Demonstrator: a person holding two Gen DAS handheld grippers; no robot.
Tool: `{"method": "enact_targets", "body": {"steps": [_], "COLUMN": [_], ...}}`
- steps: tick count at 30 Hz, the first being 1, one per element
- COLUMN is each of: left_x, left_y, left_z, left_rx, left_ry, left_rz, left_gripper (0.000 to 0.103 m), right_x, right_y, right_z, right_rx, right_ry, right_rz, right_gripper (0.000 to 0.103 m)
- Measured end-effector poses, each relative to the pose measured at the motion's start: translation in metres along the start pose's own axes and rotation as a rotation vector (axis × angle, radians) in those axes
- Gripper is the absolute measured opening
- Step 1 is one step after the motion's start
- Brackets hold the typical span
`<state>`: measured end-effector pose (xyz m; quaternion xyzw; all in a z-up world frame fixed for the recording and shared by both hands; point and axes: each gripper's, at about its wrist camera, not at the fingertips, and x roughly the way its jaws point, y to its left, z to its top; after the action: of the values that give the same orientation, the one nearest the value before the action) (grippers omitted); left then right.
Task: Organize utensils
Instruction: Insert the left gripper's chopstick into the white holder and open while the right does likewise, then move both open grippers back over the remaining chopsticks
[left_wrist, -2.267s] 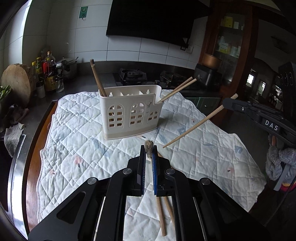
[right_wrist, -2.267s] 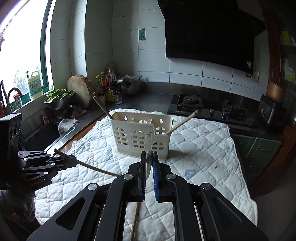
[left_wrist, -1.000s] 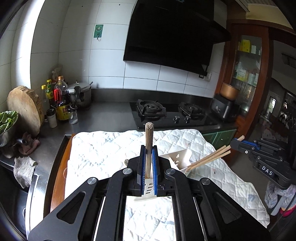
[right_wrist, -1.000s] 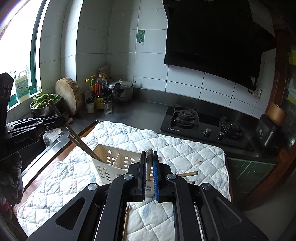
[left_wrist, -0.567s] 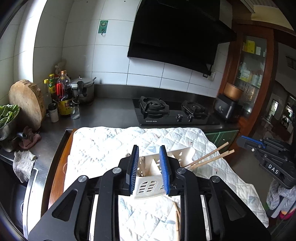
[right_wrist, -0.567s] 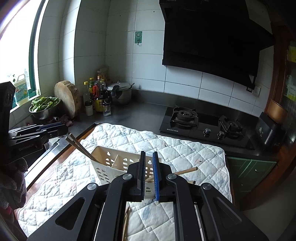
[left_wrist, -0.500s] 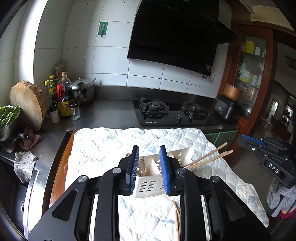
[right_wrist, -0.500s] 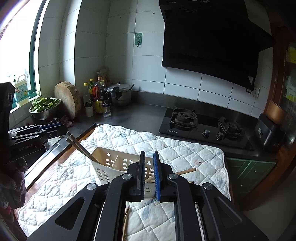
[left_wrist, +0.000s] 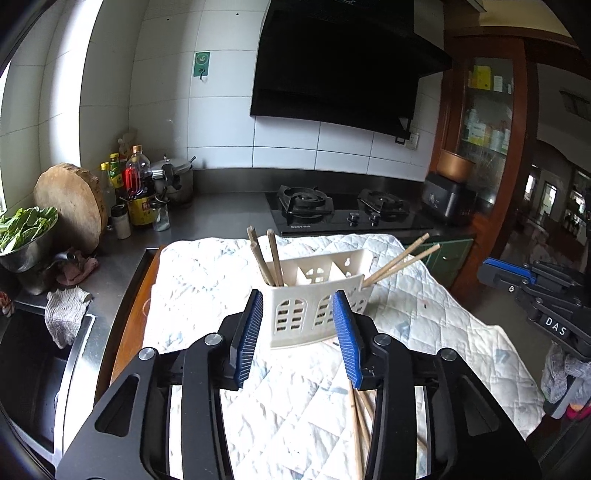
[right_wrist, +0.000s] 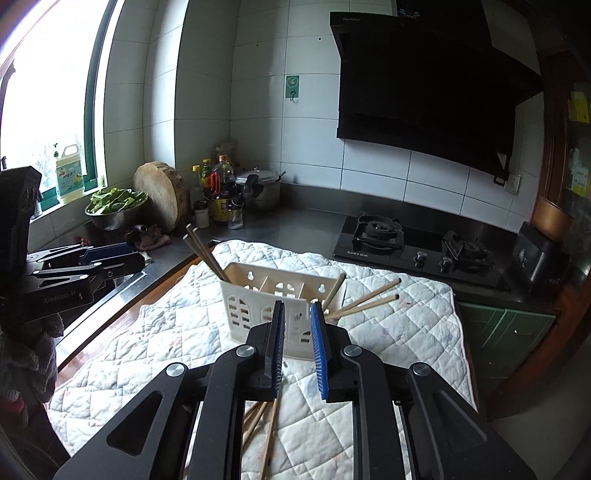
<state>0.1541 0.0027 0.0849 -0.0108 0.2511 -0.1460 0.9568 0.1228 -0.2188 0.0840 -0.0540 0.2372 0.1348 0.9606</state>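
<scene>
Left gripper (left_wrist: 298, 334): jaws opening, nothing between the blue pads.
Right gripper (right_wrist: 298, 347): jaws opening, narrow gap, nothing gripped.
Loose chopsticks (left_wrist: 357, 417): lying on the quilted cloth (left_wrist: 207, 280), under the grippers.
Utensil holder (left_wrist: 314, 295): cream, upright on the cloth, beyond both grippers.
Dark chopsticks (left_wrist: 266, 258): standing in the holder's left compartment.
Pale chopsticks (left_wrist: 402, 260): leaning out of the right compartment.
Gas hob (left_wrist: 347, 212): on the counter behind the cloth.
</scene>
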Motion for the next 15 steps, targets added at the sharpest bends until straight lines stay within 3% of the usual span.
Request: {"method": "enact_targets", "body": {"steps": [15], "left_x": [0.002], "left_y": [-0.009], "left_z": [-0.108], "left_rx": [-0.018], "left_ry": [0.141], "left_rz": [-0.01], "left_gripper": [0.04], "right_x": [0.001], "right_y": [0.014], "right_z": [-0.122], "right_rx": [0.101], "right_ry": [0.133], "right_rz": [0.046], "right_gripper": [0.015]}}
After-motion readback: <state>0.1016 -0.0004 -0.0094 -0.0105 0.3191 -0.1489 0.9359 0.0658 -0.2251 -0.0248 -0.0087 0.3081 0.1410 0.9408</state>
